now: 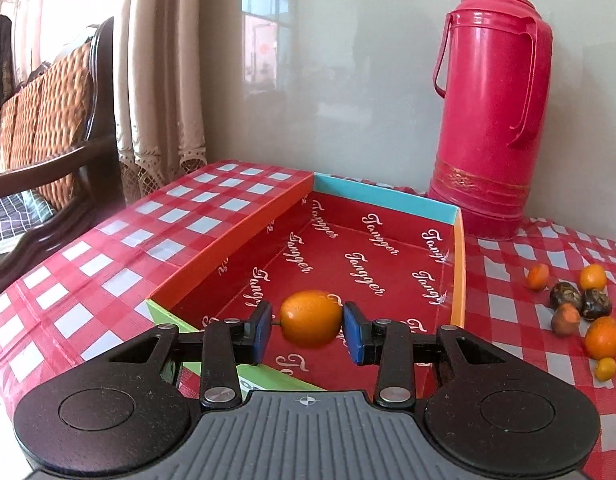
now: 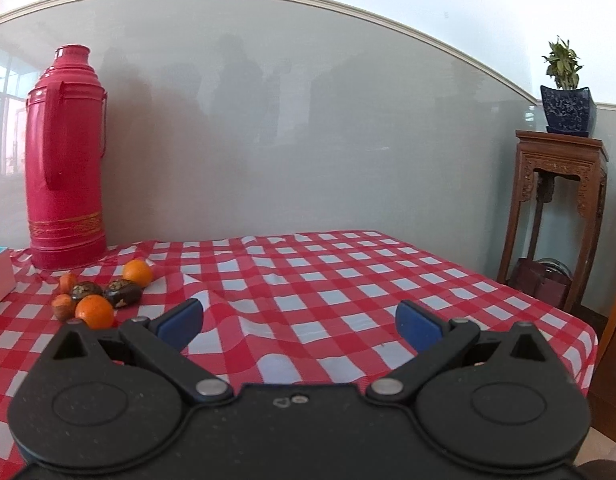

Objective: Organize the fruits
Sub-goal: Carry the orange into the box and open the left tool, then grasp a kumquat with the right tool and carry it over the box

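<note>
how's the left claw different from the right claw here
The left claw is narrowed around an orange fruit over the red box; the right claw is spread wide and holds nothing. The left one points into the box, while the right one points across bare checked tablecloth, with the fruit pile off to its left. Both have blue pads on black arms.

One box, one thermos, two dark fruits, seven orange fruits.
</note>
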### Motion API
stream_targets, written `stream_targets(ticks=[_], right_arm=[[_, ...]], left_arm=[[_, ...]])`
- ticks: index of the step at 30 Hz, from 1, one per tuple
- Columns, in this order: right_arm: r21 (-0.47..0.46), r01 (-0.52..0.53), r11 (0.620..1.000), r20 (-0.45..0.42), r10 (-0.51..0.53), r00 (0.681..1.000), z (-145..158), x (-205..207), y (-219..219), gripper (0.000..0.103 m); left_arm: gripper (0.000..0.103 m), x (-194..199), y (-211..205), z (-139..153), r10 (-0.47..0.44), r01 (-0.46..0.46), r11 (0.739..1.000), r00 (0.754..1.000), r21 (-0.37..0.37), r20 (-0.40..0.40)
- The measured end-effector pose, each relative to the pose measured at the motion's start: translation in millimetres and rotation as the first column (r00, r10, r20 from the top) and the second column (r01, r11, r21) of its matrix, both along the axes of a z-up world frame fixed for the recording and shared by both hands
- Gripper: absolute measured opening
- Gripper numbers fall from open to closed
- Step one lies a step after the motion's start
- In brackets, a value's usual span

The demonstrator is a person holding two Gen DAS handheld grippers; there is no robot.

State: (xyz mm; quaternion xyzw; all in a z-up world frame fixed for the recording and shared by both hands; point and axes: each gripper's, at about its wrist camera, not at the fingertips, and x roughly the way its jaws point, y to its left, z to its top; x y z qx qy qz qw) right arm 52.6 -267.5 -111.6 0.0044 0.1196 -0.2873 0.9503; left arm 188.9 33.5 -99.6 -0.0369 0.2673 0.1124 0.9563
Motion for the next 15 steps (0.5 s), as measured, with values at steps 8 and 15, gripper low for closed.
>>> stream_targets(ticks=[8, 15], right_arm=[[0.038, -0.098, 0.994, 0.015, 0.097, 0.995, 1.3, 3.9, 5.3, 0.097], [0.09, -0.182, 0.979, 0.017, 0.181, 0.983, 1.6, 12.2, 12.9, 0.097]], left_arm=[[0.083, -23.1, 7.3, 17.8, 0.04, -0.041, 0.999, 0.995, 0.004, 0.094], [0.09, -62.0, 43.3, 36.4, 0.106, -0.103, 0.994, 0.978, -0.024, 0.178]])
